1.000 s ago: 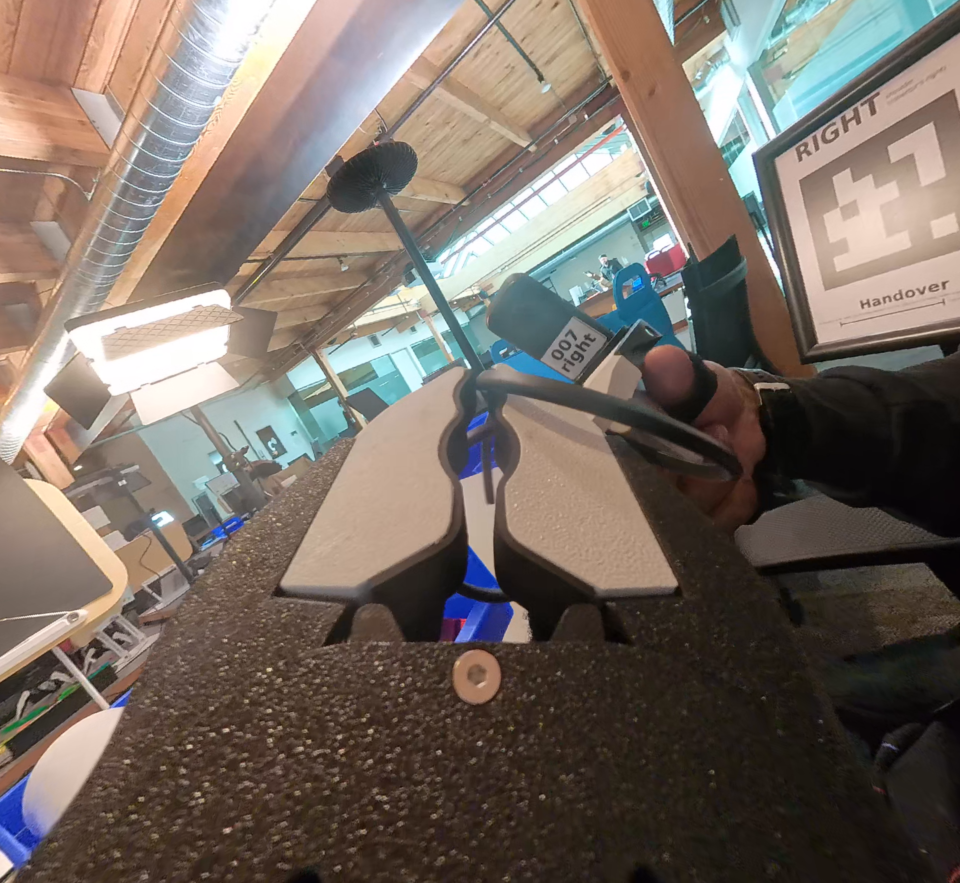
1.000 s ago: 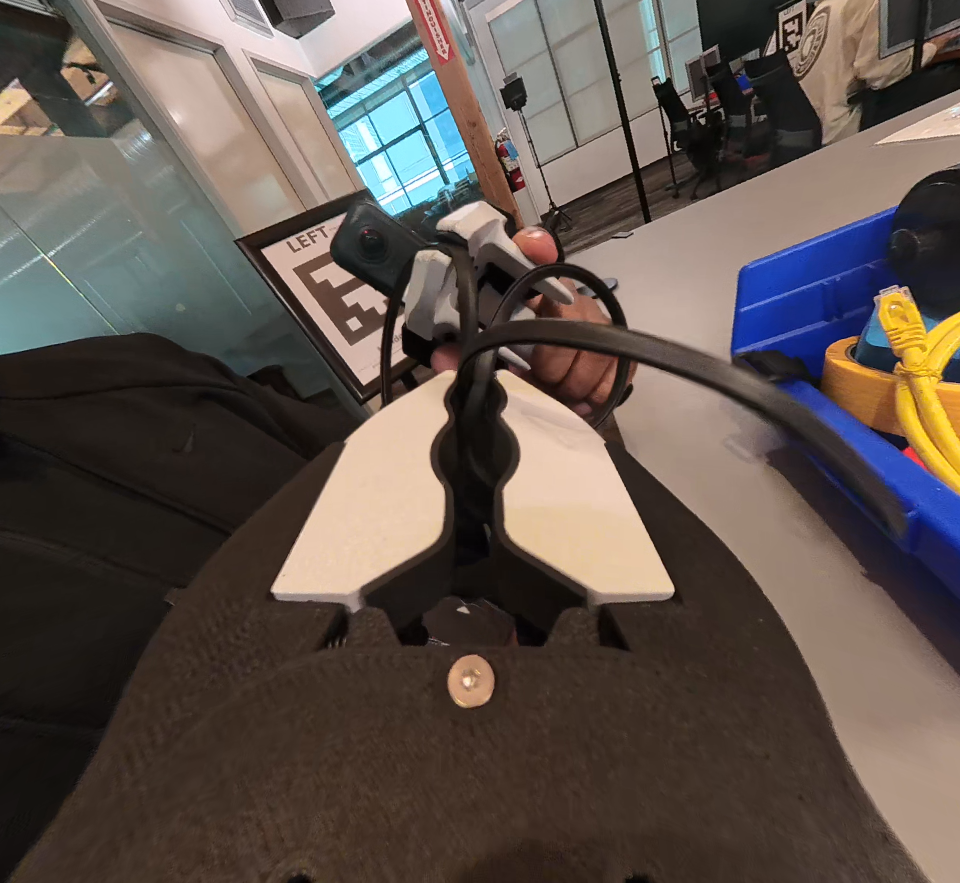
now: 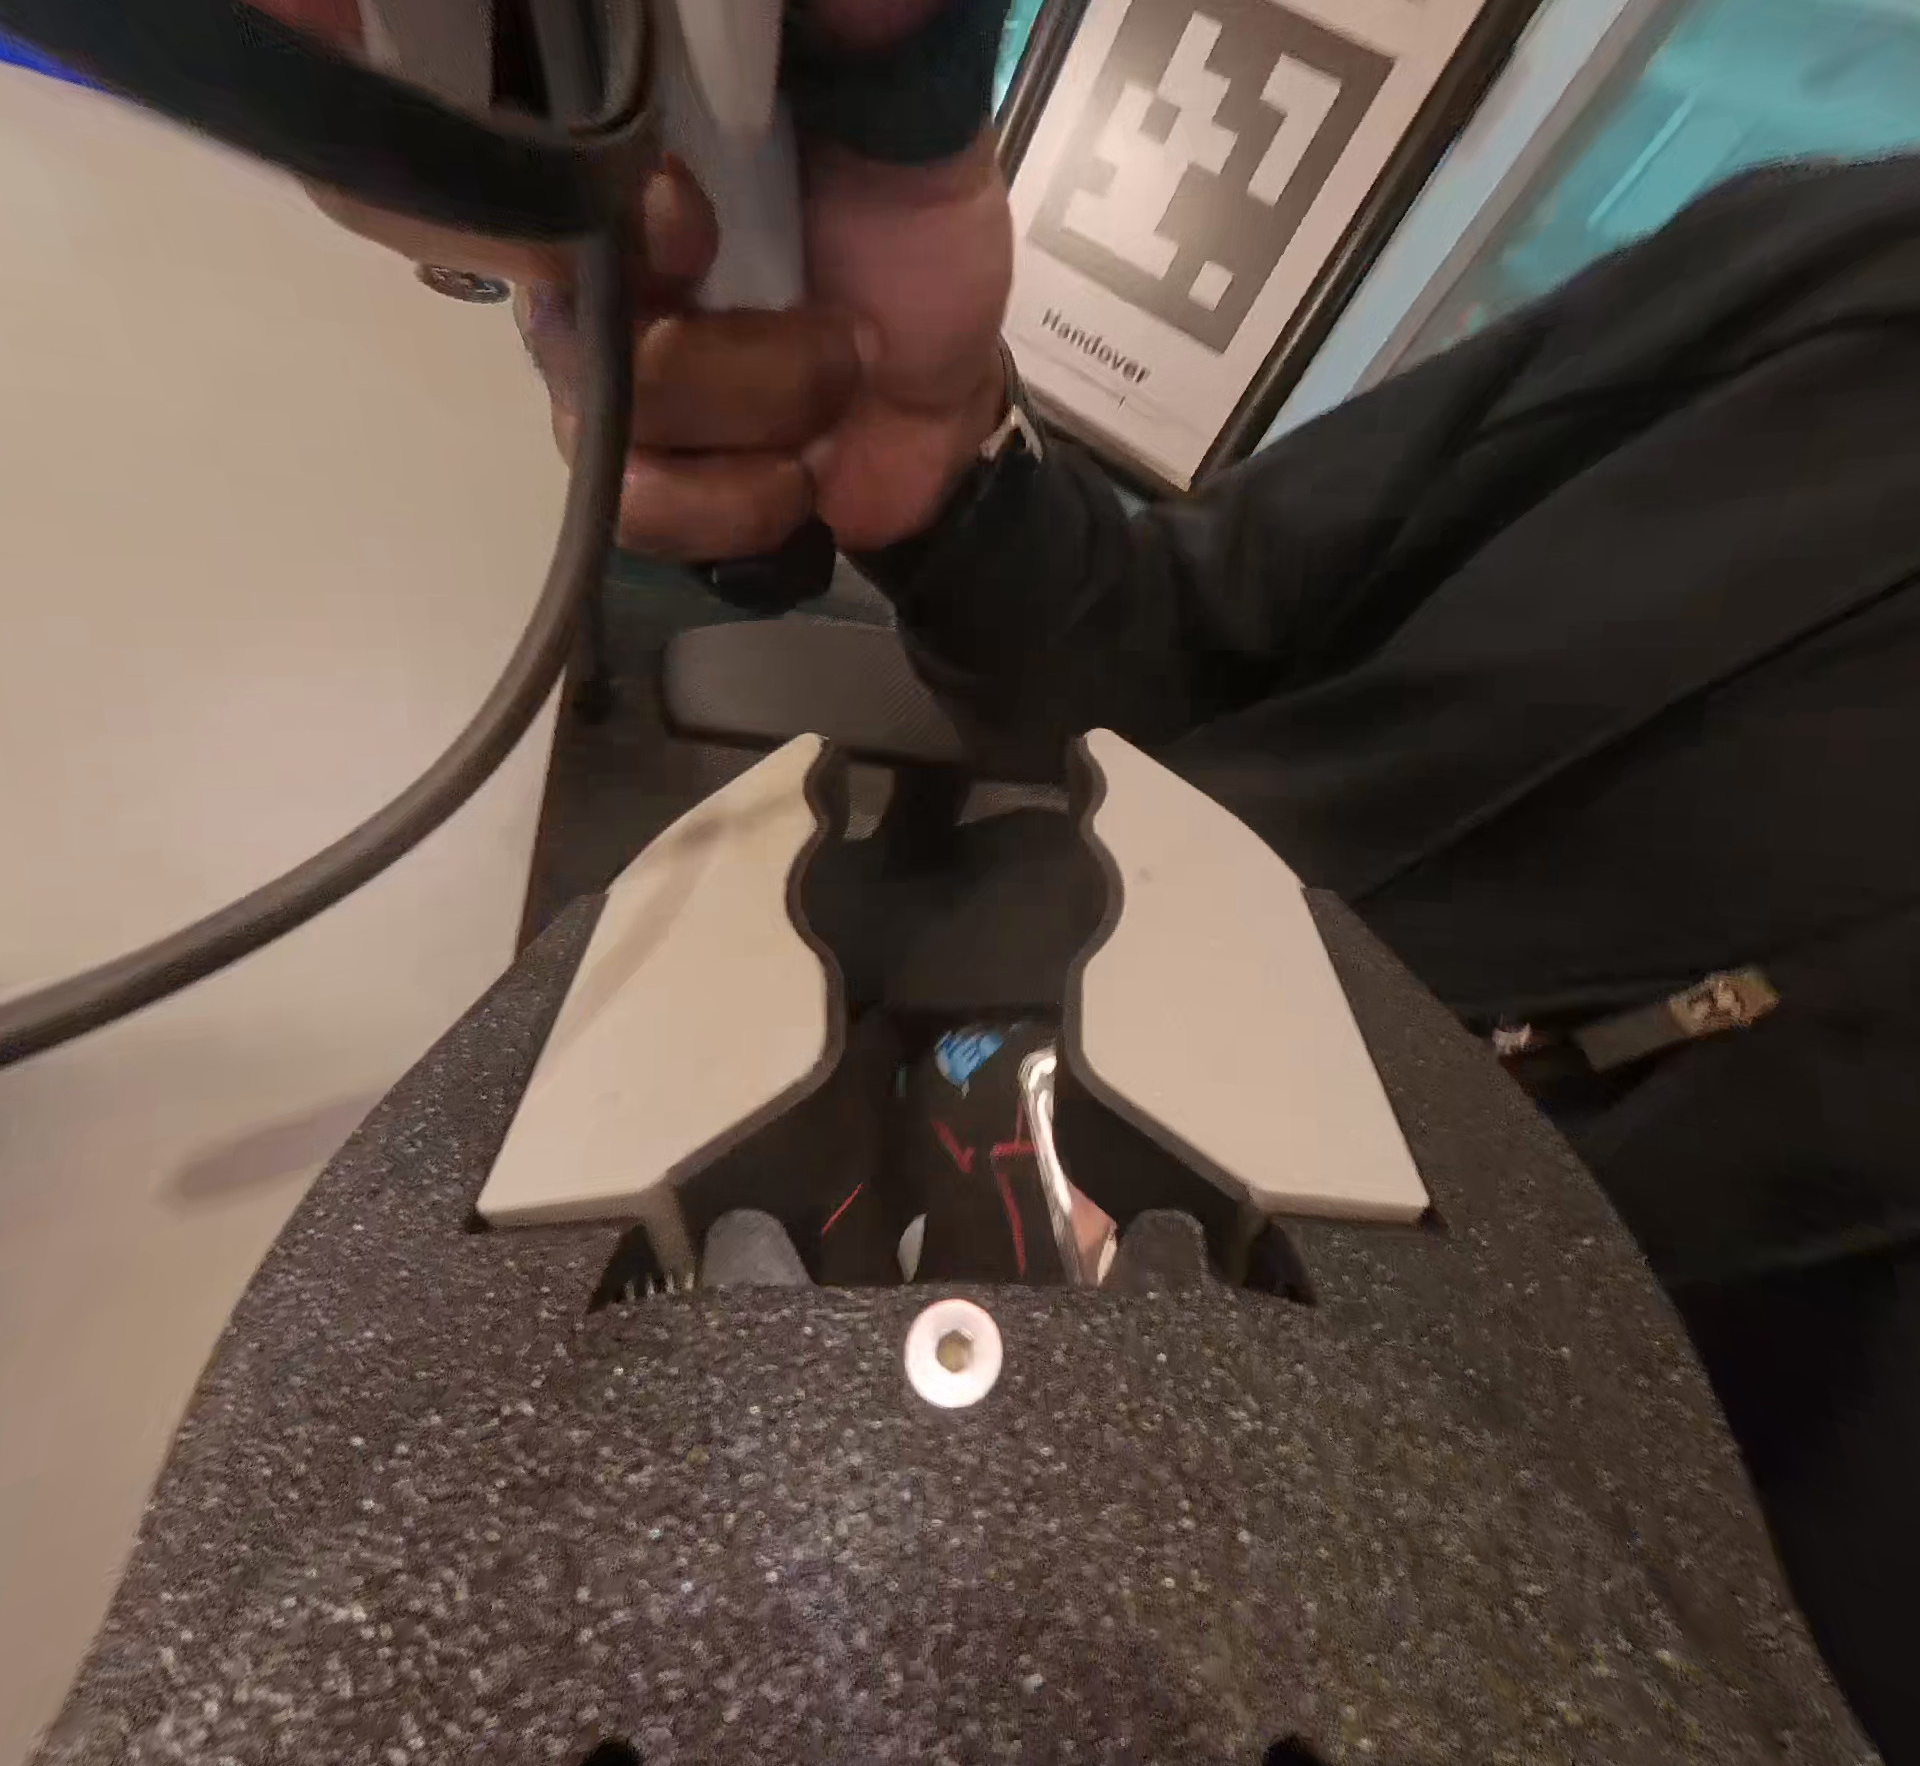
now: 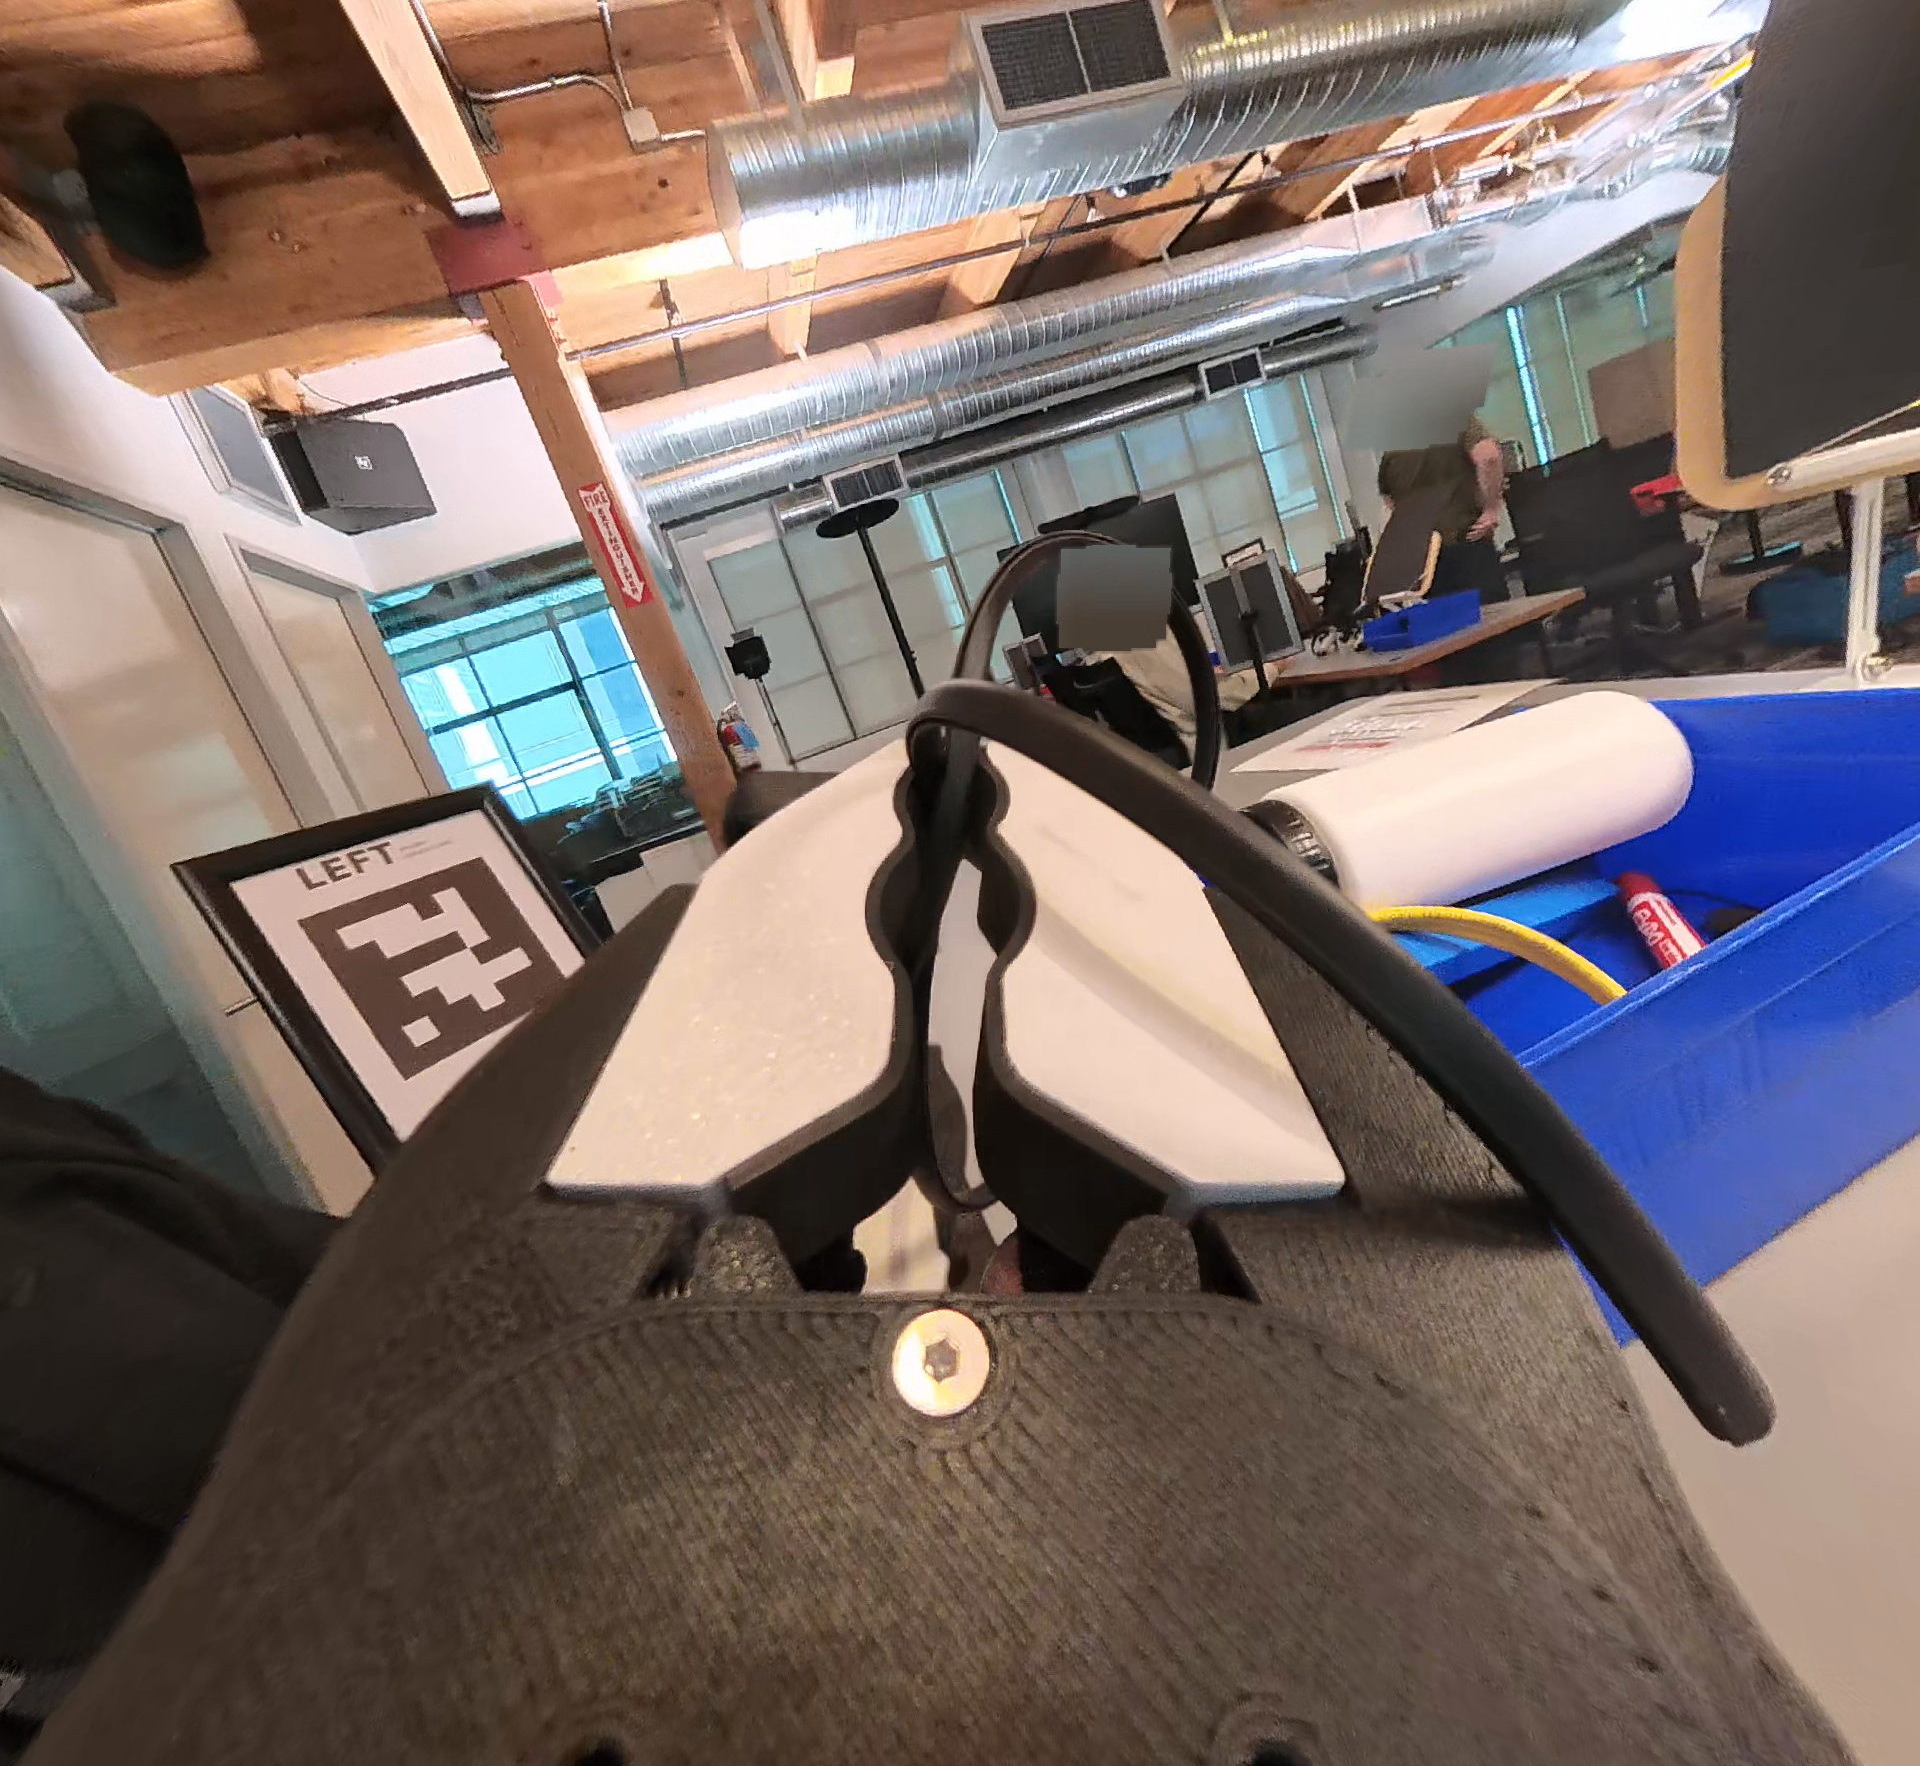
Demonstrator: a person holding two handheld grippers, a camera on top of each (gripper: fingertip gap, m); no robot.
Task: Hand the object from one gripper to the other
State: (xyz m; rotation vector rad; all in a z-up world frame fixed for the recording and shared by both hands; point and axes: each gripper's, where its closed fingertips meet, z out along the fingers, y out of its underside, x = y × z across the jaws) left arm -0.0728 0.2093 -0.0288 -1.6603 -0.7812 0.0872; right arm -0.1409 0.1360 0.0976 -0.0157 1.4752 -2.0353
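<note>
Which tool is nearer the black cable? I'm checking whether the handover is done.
Right. The right tool is shut on the black cable, pinching it at the fingertips. The left tool is open with nothing between its fingers, the cable curving past apart from it.

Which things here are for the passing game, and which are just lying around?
For the job:
black cable
right gripper, shut on the cable
left gripper, open with nothing in it

Just lying around:
blue bin
white roll
yellow cable
red marker
</note>
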